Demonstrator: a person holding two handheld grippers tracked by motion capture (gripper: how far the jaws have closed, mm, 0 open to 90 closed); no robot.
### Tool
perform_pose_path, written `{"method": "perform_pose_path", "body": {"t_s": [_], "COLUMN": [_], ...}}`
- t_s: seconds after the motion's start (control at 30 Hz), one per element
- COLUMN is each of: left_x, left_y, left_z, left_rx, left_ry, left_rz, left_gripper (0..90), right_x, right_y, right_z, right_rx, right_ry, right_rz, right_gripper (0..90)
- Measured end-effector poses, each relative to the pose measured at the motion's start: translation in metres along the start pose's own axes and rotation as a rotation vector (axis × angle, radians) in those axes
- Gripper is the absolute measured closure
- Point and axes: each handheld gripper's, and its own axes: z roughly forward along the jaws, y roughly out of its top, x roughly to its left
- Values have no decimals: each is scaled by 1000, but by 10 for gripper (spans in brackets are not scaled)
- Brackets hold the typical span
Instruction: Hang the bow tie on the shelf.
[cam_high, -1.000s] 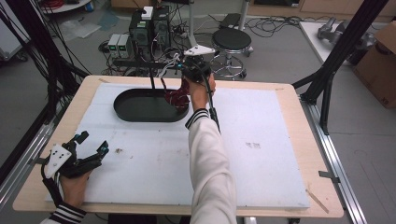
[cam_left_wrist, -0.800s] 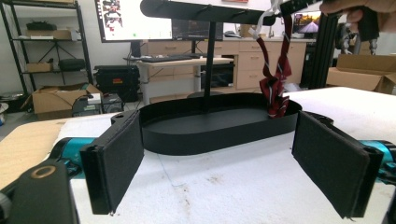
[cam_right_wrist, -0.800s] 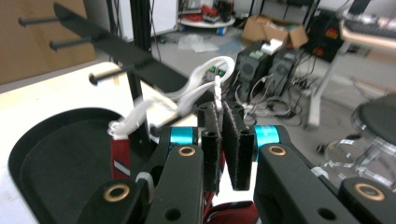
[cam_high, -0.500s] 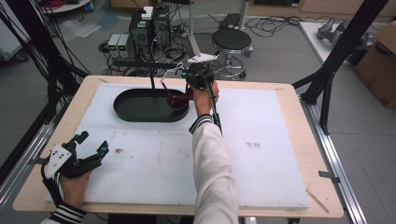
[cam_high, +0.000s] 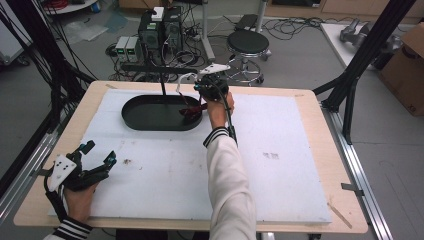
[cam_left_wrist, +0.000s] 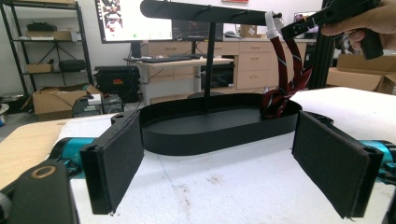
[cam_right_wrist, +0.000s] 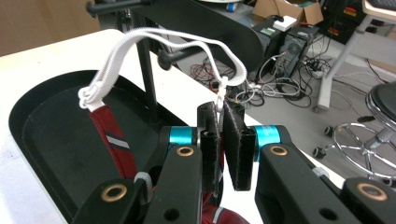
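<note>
Right gripper view showed the right tongs (cam_right_wrist: 221, 140) clenched on the white strap (cam_right_wrist: 154, 39) of a red tie (cam_right_wrist: 114, 142) above the black tray (cam_right_wrist: 42, 140); the left tongs (cam_left_wrist: 233, 163) stood wide open, empty, on the table (cam_left_wrist: 224, 186).

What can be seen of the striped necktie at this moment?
The necktie is dark red fabric with thin navy and white stripes, fitted with a white elastic neck band. The right gripper is shut on that band and holds it up beside the end of the black stand's crossbar. The tie hangs down from there, and its lower end lies bunched in the stand's black oval tray, at the end nearest the gripper.
</note>
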Motion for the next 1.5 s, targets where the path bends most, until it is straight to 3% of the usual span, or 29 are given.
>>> {"method": "perform_pose_path", "body": {"t_s": [0.1, 0.33, 0.47, 0.5, 0.53, 0.57, 0.73, 0.77, 0.83, 0.93, 1.13, 1.3, 1.5], "left_x": [0, 0, 0, 0, 0, 0, 0, 0, 0, 0, 0, 0, -1], "left_y": [0, 0, 0, 0, 0, 0, 0, 0, 0, 0, 0, 0, 0], "left_z": [0, 0, 0, 0, 0, 0, 1, 1, 1, 1, 0, 0, 0], "left_rx": [0, -1, 0, -1, 2, 1, 5, 1, -2, 0, 2, 1, -6], "left_ry": [1, 0, 1, 1, 0, 1, 0, 3, 3, 4, 5, 5, 11], "left_rz": [2, 0, -1, -2, 2, 0, -1, -8, -7, -6, -2, -2, 2], "left_gripper": [168, 168, 168, 168, 169, 168, 168, 167, 165, 165, 164, 162, 158], "right_x": [1, 2, 2, 1, 0, -1, -5, -8, -12, -21, -29, -27, -21], "right_y": [0, -1, -2, -2, -3, -3, -3, -5, -9, -16, -38, -62, -101], "right_z": [1, 4, 4, 3, 1, -1, -16, -31, -45, -71, -131, -184, -243], "right_rx": [3, 18, 23, 17, 0, -13, -52, -105, -140, -154, -221, -260, -307], "right_ry": [8, 16, 1, 2, 4, 16, 40, 40, 44, 52, 43, 34, -6], "right_rz": [-4, -13, -3, 0, 39, 52, 88, 88, 85, 100, 65, 32, 38], "right_gripper": [834, 687, 444, 352, 199, 135, 4, 4, 4, 4, 4, 4, 4]}}
